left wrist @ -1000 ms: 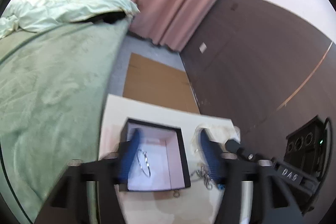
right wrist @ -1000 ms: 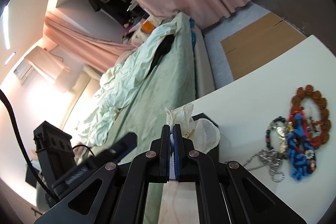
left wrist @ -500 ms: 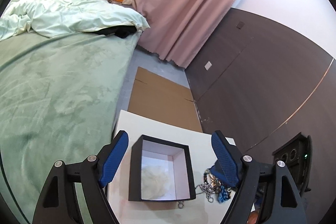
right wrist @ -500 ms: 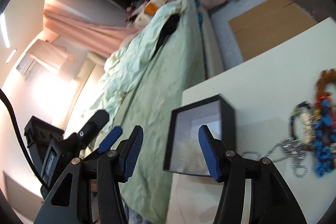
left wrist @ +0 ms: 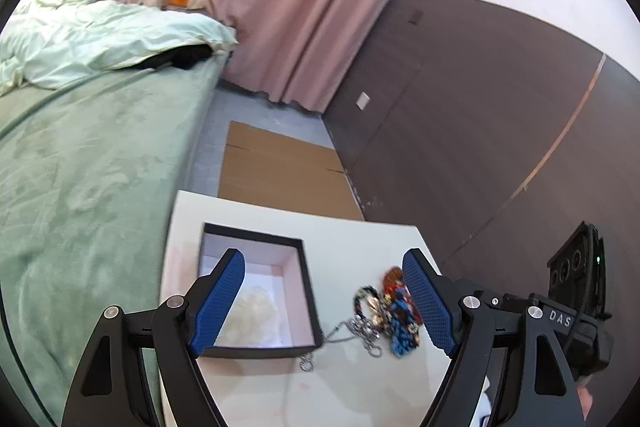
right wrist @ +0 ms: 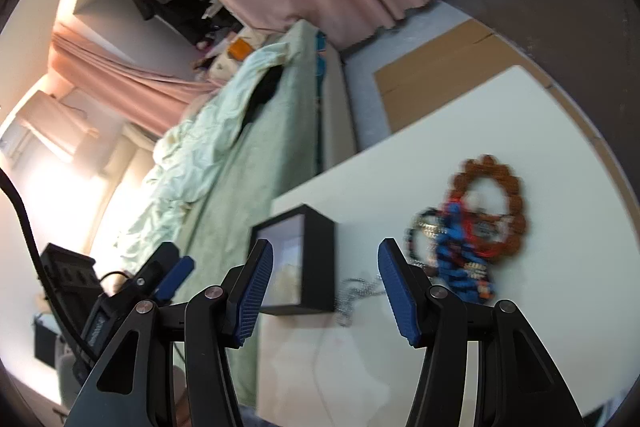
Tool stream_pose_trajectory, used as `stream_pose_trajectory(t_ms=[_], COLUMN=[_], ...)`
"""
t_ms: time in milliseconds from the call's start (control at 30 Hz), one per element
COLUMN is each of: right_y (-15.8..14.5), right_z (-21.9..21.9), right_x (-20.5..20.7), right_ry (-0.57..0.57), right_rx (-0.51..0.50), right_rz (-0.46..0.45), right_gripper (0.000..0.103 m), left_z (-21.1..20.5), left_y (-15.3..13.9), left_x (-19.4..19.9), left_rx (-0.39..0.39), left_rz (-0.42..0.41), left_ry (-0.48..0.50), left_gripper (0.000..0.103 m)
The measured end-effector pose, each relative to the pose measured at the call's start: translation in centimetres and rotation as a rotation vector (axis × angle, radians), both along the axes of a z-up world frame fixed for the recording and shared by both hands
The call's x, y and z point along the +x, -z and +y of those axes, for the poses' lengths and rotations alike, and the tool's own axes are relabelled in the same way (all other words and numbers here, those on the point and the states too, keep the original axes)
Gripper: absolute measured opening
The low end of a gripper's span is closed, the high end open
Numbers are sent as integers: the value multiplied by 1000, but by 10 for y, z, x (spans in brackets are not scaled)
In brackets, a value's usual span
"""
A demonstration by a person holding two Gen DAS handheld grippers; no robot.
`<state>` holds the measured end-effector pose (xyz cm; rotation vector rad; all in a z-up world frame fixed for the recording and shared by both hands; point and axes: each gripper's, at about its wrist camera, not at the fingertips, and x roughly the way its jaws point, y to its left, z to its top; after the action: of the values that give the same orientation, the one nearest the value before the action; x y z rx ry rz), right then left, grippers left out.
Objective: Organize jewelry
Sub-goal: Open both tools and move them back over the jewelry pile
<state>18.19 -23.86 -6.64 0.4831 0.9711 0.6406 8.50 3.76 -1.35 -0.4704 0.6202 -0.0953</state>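
Note:
A black open box point(left wrist: 312, 291) with a pale lining stands on the white table point(left wrist: 248, 219). A crumpled pale pouch point(left wrist: 256, 311) lies inside it. A pile of jewelry point(left wrist: 394, 311) lies right of the box: a silver chain point(left wrist: 360, 333), blue beads, a brown bead bracelet point(right wrist: 494, 203). My left gripper point(left wrist: 322, 301) is open and empty, above the box's near right corner. My right gripper point(right wrist: 326, 287) is open and empty, above the table near the box point(right wrist: 316, 259) and the chain point(right wrist: 354, 291).
A bed with a green cover point(left wrist: 92, 167) runs along the table's left edge. Flat cardboard point(left wrist: 280, 167) lies on the floor beyond the table. A dark wall point(left wrist: 480, 147) stands on the right. The other gripper's body point(left wrist: 576, 291) shows at the right edge.
My right gripper was shut on the pale pouch; it opened and the pouch now lies in the box. Both grippers have pulled back and opened wide.

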Motion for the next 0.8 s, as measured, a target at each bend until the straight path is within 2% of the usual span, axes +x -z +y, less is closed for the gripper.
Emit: stream_pose_trajectory(t_ms=[333,533,600,800], right_y=[13,22,24,26], right_z=[-42,-63,-70,-80], right_x=[1,3,6,11], right_ry=[68,100,107,117], right_rx=[-56,-77,-69,-63], right_rz=[62,115,131,149], right_gripper=[56,56,56,56], left_z=[-49,-81,-92,-118], left_y=[7,21,27,50], left_x=[3,12,15,27], left_rx=[40,58,82,172], left_rz=[13,62,82,161], left_ry=[99,175,204,246], left_gripper=[81,69,63,62])
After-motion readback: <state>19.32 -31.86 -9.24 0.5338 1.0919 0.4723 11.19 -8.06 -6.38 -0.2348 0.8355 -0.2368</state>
